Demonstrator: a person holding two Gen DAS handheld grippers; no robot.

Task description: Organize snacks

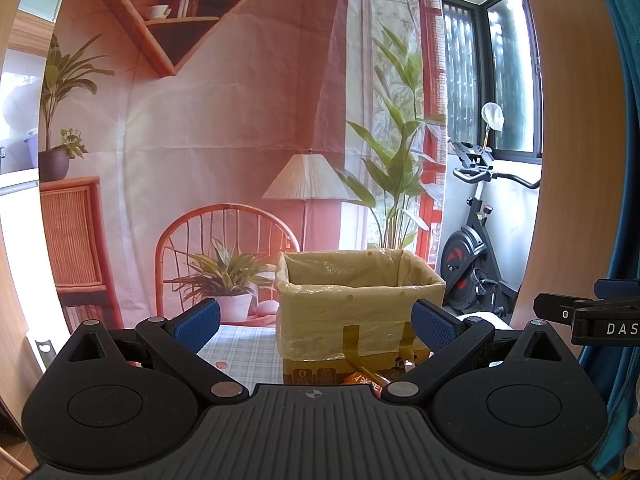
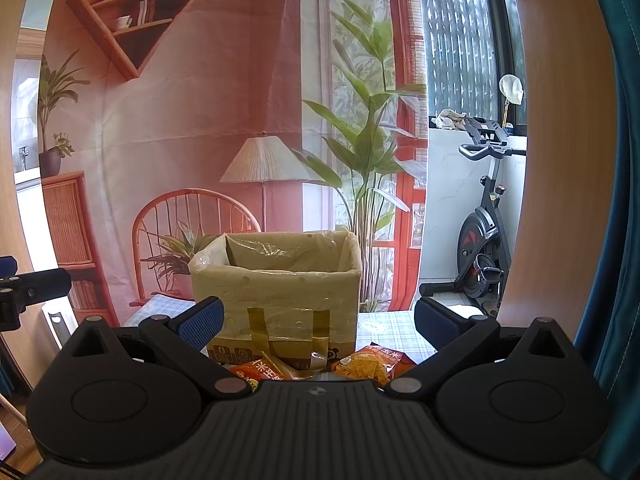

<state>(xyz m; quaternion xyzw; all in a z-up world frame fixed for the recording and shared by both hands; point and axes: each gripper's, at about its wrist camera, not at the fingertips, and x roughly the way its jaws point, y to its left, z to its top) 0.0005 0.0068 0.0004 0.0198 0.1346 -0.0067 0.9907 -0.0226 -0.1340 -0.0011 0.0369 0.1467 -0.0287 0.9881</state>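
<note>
Two orange snack packs [image 2: 360, 362] lie on the checked bench [image 2: 384, 326] just before a plastic-lined box [image 2: 276, 280]. Both claws, left [image 1: 316, 322] and right [image 2: 318, 322], gape wide, holding nothing, hovering short of the packs.

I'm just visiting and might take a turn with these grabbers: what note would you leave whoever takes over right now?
Left gripper: open, holding nothing.
Right gripper: open, holding nothing.
Cardboard box, lined with a plastic bag, stands on the checked tablecloth; what shows of its inside looks empty.
Orange snack packets lie in front of the box.
Done: nothing visible.
Left: probably move the packets into the box.
</note>
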